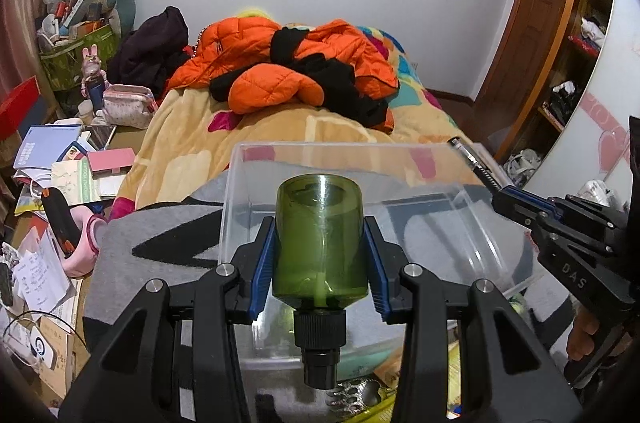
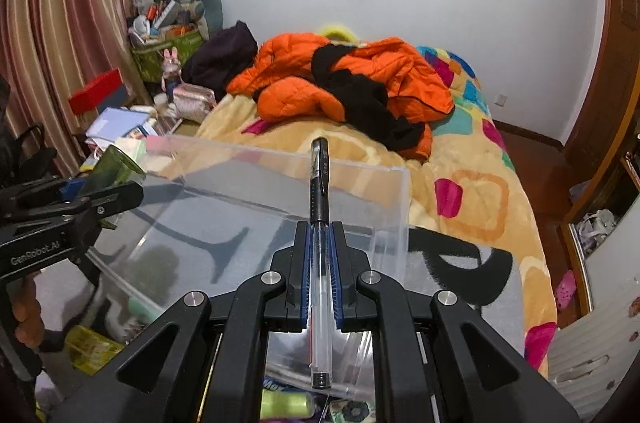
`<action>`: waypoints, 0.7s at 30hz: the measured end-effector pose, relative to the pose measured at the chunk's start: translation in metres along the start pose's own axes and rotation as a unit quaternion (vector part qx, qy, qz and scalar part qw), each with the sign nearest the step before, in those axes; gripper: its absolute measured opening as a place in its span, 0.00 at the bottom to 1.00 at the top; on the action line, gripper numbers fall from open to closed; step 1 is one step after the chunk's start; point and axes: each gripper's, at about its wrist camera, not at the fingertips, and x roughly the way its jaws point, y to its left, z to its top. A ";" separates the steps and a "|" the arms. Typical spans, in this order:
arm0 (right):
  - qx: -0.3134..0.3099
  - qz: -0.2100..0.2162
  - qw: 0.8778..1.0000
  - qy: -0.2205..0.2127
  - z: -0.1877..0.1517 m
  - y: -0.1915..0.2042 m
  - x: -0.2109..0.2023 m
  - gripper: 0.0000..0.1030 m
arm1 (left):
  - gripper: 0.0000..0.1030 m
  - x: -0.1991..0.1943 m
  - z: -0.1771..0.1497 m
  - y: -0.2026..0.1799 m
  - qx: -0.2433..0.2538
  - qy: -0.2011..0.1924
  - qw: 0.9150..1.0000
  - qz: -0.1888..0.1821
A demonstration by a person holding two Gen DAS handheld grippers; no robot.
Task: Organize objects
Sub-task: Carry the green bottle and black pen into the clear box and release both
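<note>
My left gripper [image 1: 320,247] is shut on a green translucent bottle [image 1: 320,243] with a black cap pointing back at the camera, held over a clear plastic bin [image 1: 248,183]. My right gripper [image 2: 320,251] is shut on a clear pen with a black cap [image 2: 319,183], held over the same bin [image 2: 392,207]. In the left wrist view the right gripper [image 1: 504,195] and its pen [image 1: 472,159] show at the right. In the right wrist view the left gripper [image 2: 80,195] and the bottle [image 2: 116,163] show at the left.
The bin sits on a grey and black mat [image 1: 160,243] on a bed with a yellow patterned blanket [image 2: 472,191]. Orange and black jackets [image 1: 296,63] lie further back. A cluttered side table [image 1: 72,159] stands left. Shelves [image 1: 576,63] stand right.
</note>
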 end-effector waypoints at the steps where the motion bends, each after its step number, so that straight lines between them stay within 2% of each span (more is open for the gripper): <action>1: 0.000 0.002 1.000 0.003 0.001 0.000 0.002 0.07 | 0.40 0.003 0.000 -0.001 0.003 0.004 1.000 0.002; 11: -0.014 0.010 0.999 0.043 -0.004 0.005 0.032 0.07 | 0.40 0.026 -0.003 -0.005 0.021 0.032 0.999 0.008; 21: -0.030 0.020 0.998 0.059 -0.008 0.012 0.037 0.07 | 0.40 0.034 -0.007 -0.011 0.040 0.044 0.998 0.017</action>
